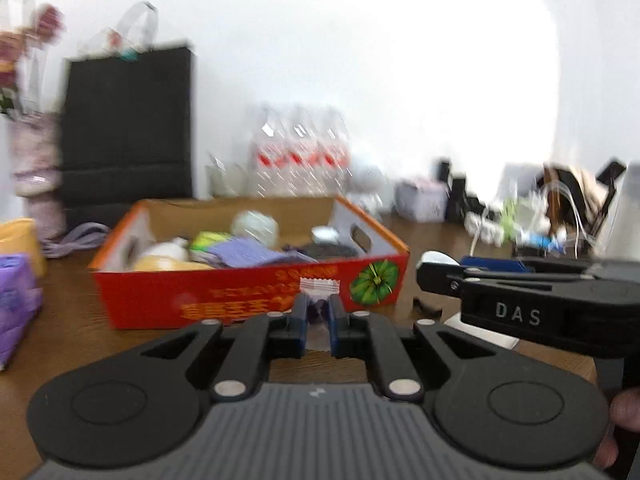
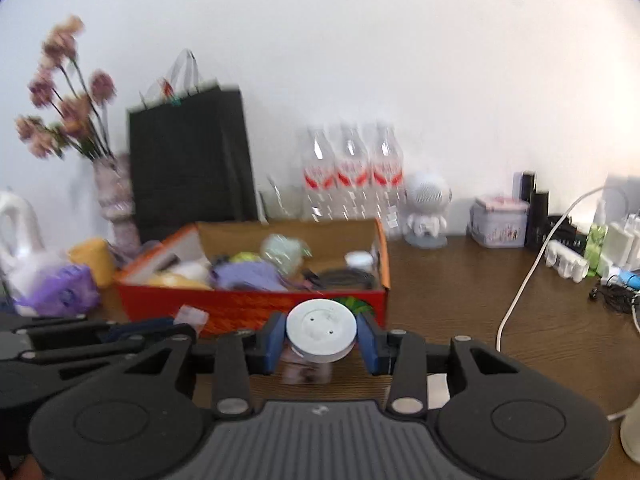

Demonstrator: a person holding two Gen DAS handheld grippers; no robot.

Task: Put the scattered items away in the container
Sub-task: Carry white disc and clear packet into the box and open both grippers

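Two loads, one box. Left view: my left gripper (image 1: pixel 319 312) has its jaws nearly closed on a small clear packet (image 1: pixel 319 285), flimsy enough to slip short of the red box (image 1: pixel 248 292) mid-bench. Right view: my right gripper (image 2: pixel 321 338) pinches a white-lidded jar (image 2: pixel 321 330) by its rim; it could twist free.

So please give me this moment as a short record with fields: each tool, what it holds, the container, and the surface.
left tool: shut on a small clear packet, details blurred
right tool: shut on a white-lidded jar
container: orange cardboard box, open, already partly filled with items
position: both tools in front of the box, not over it
surface: brown wooden table
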